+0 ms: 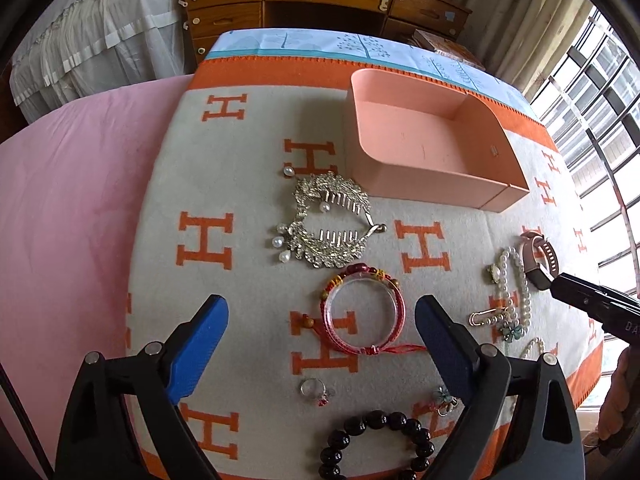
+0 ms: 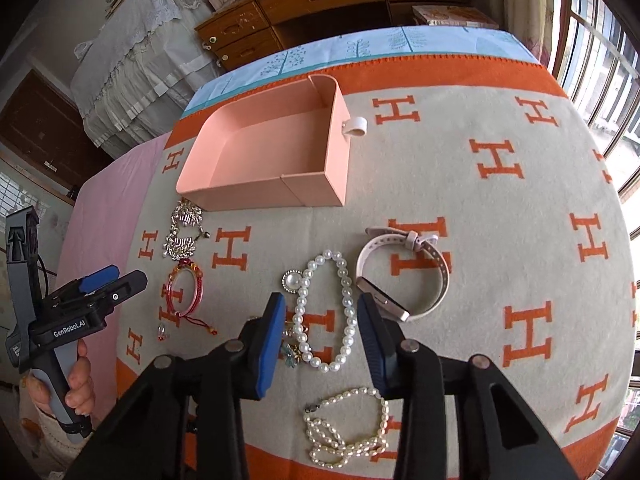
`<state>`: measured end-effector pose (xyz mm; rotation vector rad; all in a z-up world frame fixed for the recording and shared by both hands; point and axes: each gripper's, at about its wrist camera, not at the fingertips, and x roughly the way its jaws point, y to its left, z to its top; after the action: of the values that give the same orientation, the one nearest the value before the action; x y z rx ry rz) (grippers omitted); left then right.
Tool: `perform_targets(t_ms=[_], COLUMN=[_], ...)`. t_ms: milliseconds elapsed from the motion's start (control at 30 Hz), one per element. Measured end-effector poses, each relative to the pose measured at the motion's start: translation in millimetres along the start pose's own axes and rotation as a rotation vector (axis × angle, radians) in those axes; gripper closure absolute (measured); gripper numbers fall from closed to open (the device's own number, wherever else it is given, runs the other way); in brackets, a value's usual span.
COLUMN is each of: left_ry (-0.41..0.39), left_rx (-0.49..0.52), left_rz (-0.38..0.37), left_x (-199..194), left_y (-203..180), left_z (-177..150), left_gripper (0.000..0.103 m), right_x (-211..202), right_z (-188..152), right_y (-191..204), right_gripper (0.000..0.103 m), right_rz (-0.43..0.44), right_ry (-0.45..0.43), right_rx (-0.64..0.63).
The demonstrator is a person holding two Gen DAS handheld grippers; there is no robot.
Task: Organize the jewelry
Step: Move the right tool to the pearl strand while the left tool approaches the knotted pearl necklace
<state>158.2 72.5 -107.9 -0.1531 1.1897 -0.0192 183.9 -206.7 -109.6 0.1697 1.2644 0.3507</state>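
a: left wrist view first. what's there?

b: the left gripper (image 1: pixel 322 344) is spread wide, pinching nothing, above the red string bracelet (image 1: pixel 362 312). the pink tray (image 1: pixel 496 200) is empty, well beyond the bracelet. the silver hair comb (image 1: pixel 326 224) lies between bracelet and tray, touching neither as far as i can tell.

a: and the right wrist view?

b: the right gripper (image 2: pixel 322 340) is also spread, empty, its tips flanking the round pearl bracelet (image 2: pixel 326 312). the pink watch (image 2: pixel 402 276) lies just beside that bracelet, the rice-pearl strand (image 2: pixel 346 428) nearer the camera.

a: which step?

b: looks like the first pick, nothing sorted yet. next: lower onto one bracelet, pinch a strand, carry it to the tray.
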Motion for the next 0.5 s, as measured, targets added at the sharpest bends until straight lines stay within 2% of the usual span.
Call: perform_targets(t_ms=[100,200,333,500], left_ry=[0.006,0.008,0.013,0.024], left_rx=[0.026,0.032,0.031,0.083], left_rz=[-0.013,-0.017,-0.032,-0.049], left_x=[2.2,3.1,2.0,-1.9], left_y=[-10.5,-15.7,-20.1,-36.3], left_z=[-2.0,-1.7,-2.5,-11.5], left_gripper=[0.012,0.012,0.012,0.012], right_x=[12.9,22.0,35.2,39.2], right_z=[-5.8,-11.2,-12.7,-10.1], right_y=[-7.4,-11.2,-13.8,1.1], right_gripper=[0.069,0.070,0.075,0.083], right_rz=[0.037,0.036,-0.015,-0.105], right_ry=[0.057,0.083,0.100,0.053], right_rx=[0.035,0.046,0.045,-0.048])
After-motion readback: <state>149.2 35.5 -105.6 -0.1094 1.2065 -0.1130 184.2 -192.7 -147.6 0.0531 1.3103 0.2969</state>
